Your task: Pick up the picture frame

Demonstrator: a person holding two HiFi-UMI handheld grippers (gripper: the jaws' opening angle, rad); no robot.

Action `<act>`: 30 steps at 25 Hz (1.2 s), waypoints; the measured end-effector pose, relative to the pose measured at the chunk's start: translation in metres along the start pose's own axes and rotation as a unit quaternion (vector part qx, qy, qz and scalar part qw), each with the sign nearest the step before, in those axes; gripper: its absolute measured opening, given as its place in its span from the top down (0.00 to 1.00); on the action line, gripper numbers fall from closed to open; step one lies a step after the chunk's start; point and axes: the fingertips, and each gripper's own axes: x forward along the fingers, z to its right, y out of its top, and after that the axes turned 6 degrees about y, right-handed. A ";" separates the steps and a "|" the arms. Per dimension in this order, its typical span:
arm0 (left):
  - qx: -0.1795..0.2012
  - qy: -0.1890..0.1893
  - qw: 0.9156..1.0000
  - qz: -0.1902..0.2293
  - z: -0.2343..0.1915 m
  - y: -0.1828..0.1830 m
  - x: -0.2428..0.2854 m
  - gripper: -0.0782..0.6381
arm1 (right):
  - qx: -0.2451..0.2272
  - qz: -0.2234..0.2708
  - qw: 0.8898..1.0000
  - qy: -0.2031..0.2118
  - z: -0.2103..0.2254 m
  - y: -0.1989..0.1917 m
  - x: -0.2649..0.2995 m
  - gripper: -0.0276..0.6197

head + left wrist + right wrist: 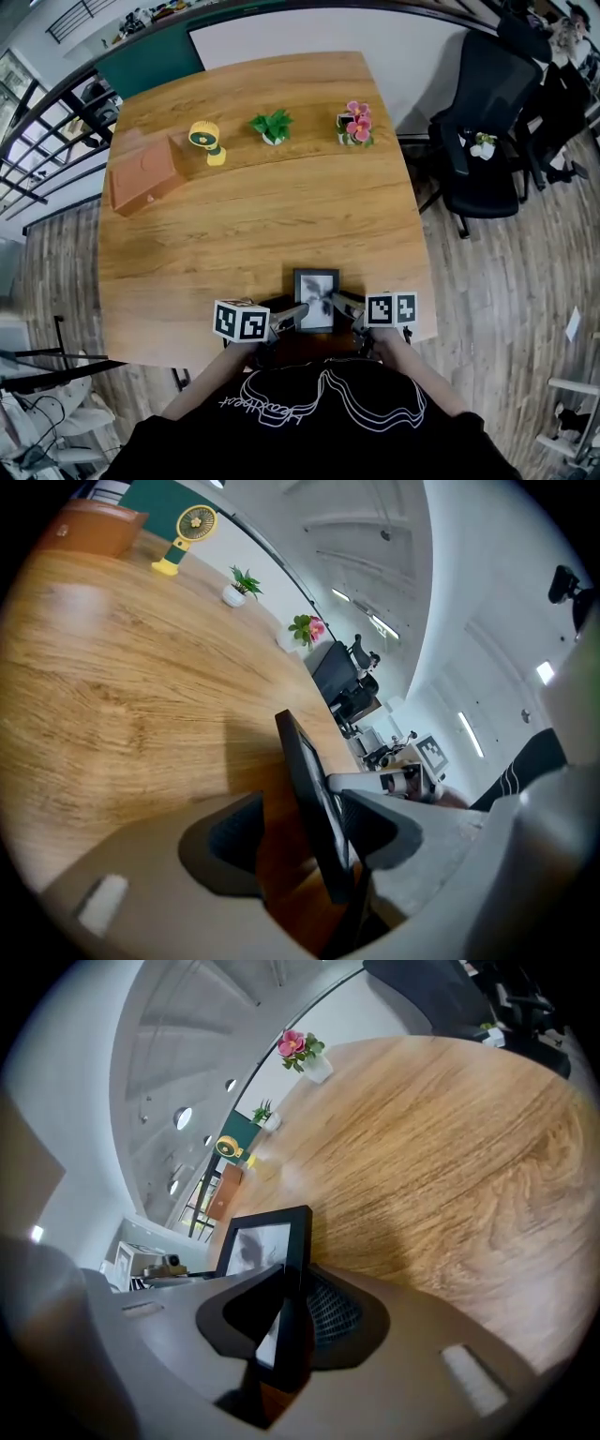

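Observation:
A black picture frame with a grey print stands near the front edge of the wooden table. My right gripper is shut on its right edge; in the right gripper view the frame sits pinched between both pads. My left gripper is at the frame's left side. In the left gripper view the frame's edge stands between the jaws of the left gripper, close against the right pad, with a clear gap to the left pad. The frame's stand is hidden.
At the table's far side stand a yellow desk fan, a small green plant and a pot of pink flowers. A brown box lies at the left. A black office chair stands to the right of the table.

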 end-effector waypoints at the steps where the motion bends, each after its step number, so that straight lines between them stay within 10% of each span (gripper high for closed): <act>1: -0.004 0.002 1.000 0.002 0.000 0.001 0.003 0.52 | 0.001 -0.007 1.000 0.004 0.001 0.000 0.000 0.80; 19: -0.030 -0.002 0.997 0.065 0.021 0.021 0.009 0.78 | -0.048 -0.107 0.991 0.068 -0.008 0.004 0.000 0.79; 26: -0.017 0.010 0.995 0.103 0.039 0.038 -0.004 0.80 | -0.164 -0.085 0.982 0.048 -0.022 0.030 -0.024 0.70; 30: -0.001 0.017 0.992 0.122 0.048 0.048 -0.020 0.80 | -0.291 -0.030 0.955 0.045 -0.052 0.059 -0.052 0.72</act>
